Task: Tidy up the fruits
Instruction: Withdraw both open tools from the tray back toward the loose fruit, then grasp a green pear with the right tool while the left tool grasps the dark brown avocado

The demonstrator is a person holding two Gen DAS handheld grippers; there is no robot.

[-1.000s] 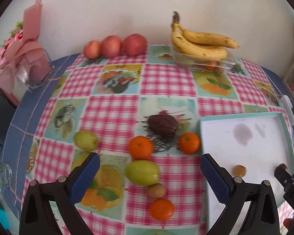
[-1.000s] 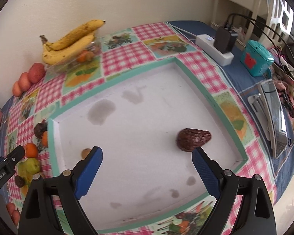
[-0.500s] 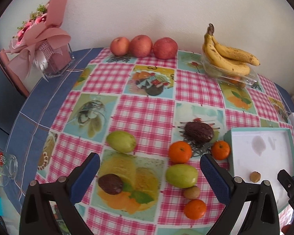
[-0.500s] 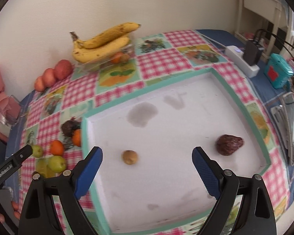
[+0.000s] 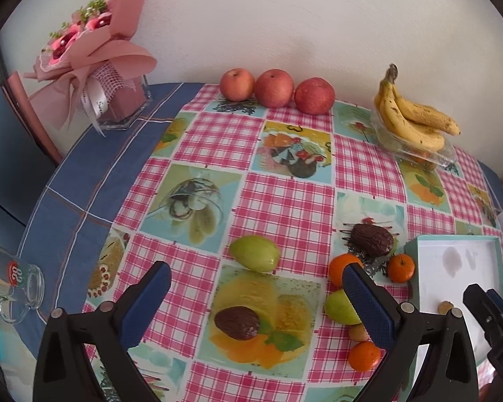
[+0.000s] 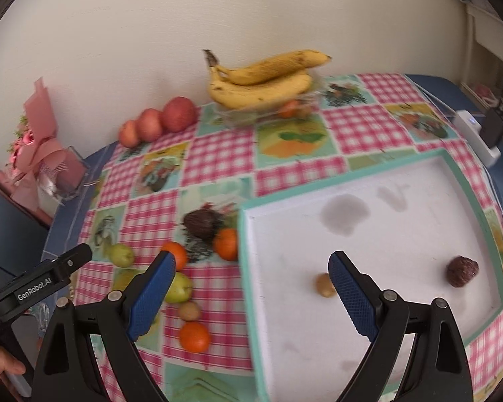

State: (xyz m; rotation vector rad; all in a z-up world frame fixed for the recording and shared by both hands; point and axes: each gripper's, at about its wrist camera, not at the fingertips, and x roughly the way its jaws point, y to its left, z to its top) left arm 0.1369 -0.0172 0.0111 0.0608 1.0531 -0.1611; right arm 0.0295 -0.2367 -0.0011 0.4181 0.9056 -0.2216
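Observation:
My left gripper [image 5: 253, 288] is open above the checked cloth, and a dark avocado [image 5: 237, 322] lies between its fingers. A green fruit [image 5: 254, 258] rests just beyond. To the right sit another dark avocado [image 5: 372, 239], oranges [image 5: 400, 268], a second green fruit [image 5: 340, 306] and a small brown fruit [image 5: 358, 331]. My right gripper [image 6: 251, 268] is open over the left rim of the white tray [image 6: 352, 176]. The tray holds a small brown fruit [image 6: 324, 284] and a dark avocado [image 6: 462, 270].
Three apples [image 5: 275, 88] line the wall, with bananas [image 5: 412, 120] on a clear box beside them. A pink bouquet [image 5: 94, 67] and a glass mug [image 5: 16, 288] stand at the left. A power strip [image 6: 476, 134] lies past the tray.
The left gripper has drawn back and swung left, bringing a dark avocado between its fingers. The right gripper has swung left from the tray's middle to its left rim.

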